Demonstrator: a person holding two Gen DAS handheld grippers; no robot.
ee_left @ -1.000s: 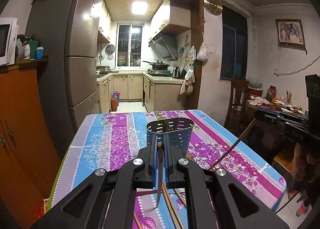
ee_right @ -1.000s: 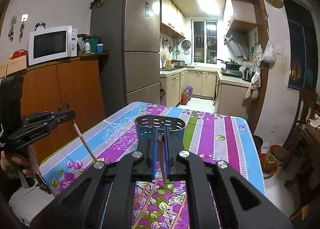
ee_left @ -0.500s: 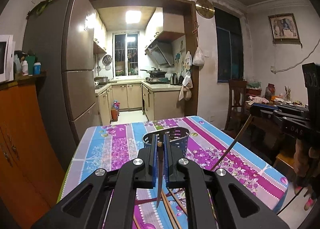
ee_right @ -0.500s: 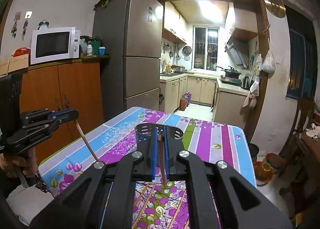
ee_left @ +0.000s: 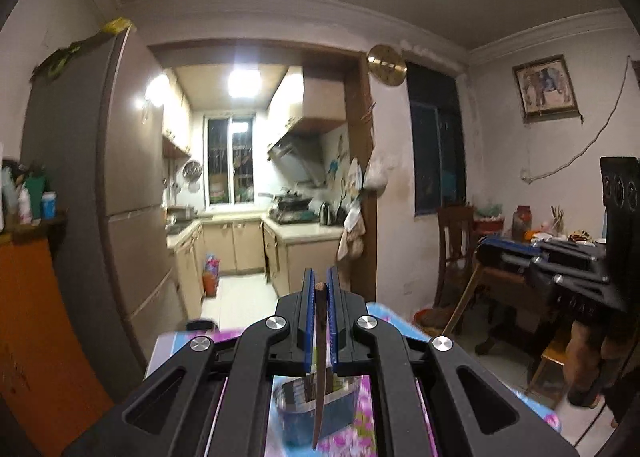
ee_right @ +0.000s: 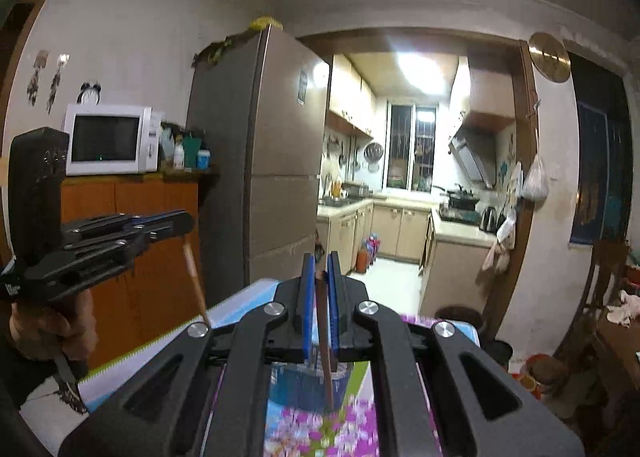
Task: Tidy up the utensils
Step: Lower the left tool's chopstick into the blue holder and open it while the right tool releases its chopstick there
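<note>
Both chopsticks were in the air over the table [ee_right: 132, 353] at this moment, one in each of my tools. My left hand-held gripper [ee_left: 319, 321] was clamped narrow on a dark chopstick [ee_left: 320, 369] that hung point-down between the blue pads [ee_left: 307, 321]; my right hand-held gripper [ee_right: 319, 317] pinched a second chopstick [ee_right: 325, 341] the same way.

A second earlier both cameras had looked across the striped cloth at the blue perforated utensil holder [ee_left: 316, 405], standing beyond the fingertips. Since then both tools had risen: the ceiling and kitchen doorway filled the views, and the holder had dropped low in frame, seen blurred through the gap beneath the fingers. In the left view the chopstick's tip sat in front of the holder, and in the right view [ee_right: 304, 381] likewise. Neither grip had changed during the lift.

From the right wrist camera, the left tool showed at the edge with its chopstick angled down toward the table, well clear of the cloth.

I read the lift as clearance gained. The sticks now hung above the holder's rim, so the next job looked like lining up each tip over the opening and lowering. Whether the tips were truly over the mouth, the blur would not let me say.
</note>
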